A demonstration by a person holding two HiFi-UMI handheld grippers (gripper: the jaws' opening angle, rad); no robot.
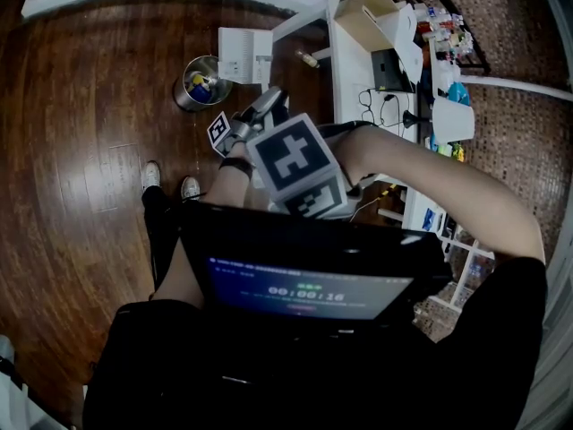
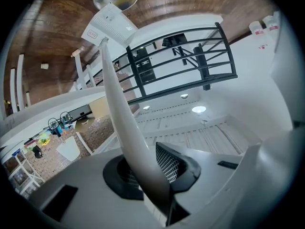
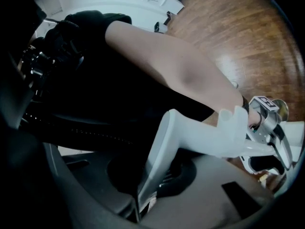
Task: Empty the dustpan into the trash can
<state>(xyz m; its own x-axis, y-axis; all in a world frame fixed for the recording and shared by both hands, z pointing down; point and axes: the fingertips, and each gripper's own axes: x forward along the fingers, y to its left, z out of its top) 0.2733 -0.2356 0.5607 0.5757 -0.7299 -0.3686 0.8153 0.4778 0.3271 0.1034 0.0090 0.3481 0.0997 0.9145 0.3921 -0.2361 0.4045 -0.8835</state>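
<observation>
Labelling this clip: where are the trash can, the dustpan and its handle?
trash can (image 1: 185, 97), head view, metal side wall
dustpan (image 2: 110, 25), left gripper view, flat white pan
dustpan handle (image 2: 123, 113), left gripper view, mid-shaft

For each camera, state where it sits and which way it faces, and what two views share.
Head view: on the head, facing down at floor, trash can, dustpan; arms, torso, shoes show.
Left gripper view: on left gripper, along the dustpan's handle toward the can; no body shows.
Right gripper view: on right gripper, toward the person; left arm, left gripper show.
Shared: head and left gripper views show can and dustpan.
</observation>
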